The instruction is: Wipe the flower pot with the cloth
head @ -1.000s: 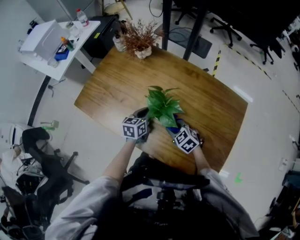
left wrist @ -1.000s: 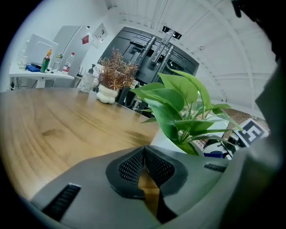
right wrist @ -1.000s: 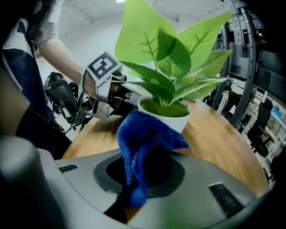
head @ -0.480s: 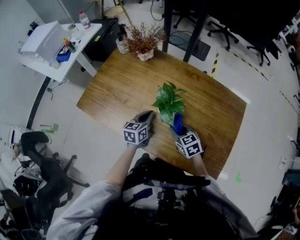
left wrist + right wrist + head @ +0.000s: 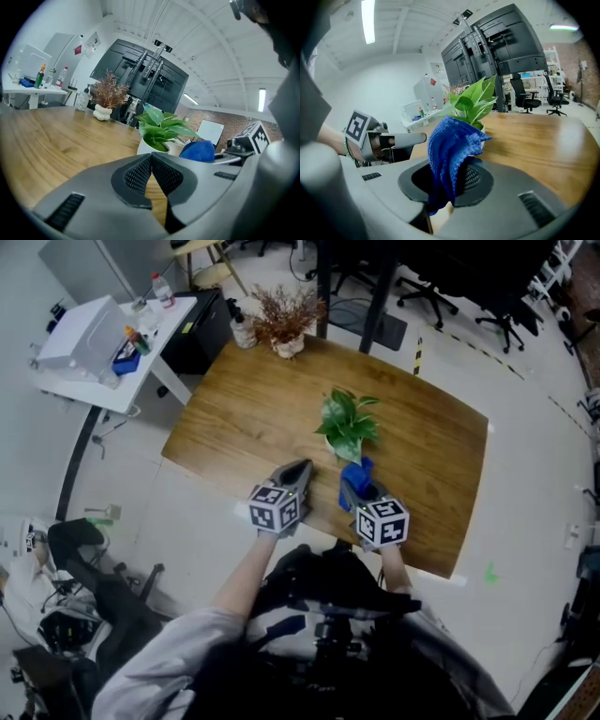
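Right gripper (image 5: 449, 183) fingers clamp the cloth (image 5: 452, 140): soft, limp, held by a bunched fold. Left gripper (image 5: 151, 173) fingers pressed together, empty. Pot (image 5: 151, 146) stands on worktop (image 5: 244, 399) near both grippers. Probably light, smooth, tippy; steady its wall.

An office or lab: swivel chairs (image 5: 500, 322), white desk (image 5: 141, 352), hazard-taped floor (image 5: 417, 355).
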Demonstrator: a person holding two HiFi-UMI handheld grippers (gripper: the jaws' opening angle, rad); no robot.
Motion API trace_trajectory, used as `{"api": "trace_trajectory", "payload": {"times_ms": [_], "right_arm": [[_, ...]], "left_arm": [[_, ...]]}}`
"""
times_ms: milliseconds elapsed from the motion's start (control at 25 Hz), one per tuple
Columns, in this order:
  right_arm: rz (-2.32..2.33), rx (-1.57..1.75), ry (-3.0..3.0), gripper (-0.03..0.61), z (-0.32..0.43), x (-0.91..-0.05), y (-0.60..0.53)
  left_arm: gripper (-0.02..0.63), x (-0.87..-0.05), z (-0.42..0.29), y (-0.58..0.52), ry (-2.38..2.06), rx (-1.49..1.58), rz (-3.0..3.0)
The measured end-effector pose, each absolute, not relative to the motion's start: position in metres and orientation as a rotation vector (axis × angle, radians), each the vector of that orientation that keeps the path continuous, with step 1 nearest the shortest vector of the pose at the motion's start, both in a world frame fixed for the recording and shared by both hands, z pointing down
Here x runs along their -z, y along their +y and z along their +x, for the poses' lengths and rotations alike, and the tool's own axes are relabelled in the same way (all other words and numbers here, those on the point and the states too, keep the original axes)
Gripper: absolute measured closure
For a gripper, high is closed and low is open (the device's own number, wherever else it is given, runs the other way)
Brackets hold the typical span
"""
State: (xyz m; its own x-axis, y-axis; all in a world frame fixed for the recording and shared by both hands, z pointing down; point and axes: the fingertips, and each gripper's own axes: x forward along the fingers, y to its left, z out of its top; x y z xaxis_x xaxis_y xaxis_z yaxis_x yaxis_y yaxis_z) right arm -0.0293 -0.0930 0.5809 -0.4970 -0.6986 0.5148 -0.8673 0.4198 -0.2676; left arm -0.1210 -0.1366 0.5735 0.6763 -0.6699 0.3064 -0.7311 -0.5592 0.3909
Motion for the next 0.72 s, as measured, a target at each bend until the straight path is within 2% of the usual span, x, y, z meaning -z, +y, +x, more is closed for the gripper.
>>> {"api": "trace_trajectory", "payload": {"times_ms": [720], "right_arm": [[1.390,-0.765,-2.387,0.506,-0.072,-0.551,-0.034]], "left_arm": [[0.611,-0.540,-0.139,-0.072,-1.030,-0.074,2.420]]}}
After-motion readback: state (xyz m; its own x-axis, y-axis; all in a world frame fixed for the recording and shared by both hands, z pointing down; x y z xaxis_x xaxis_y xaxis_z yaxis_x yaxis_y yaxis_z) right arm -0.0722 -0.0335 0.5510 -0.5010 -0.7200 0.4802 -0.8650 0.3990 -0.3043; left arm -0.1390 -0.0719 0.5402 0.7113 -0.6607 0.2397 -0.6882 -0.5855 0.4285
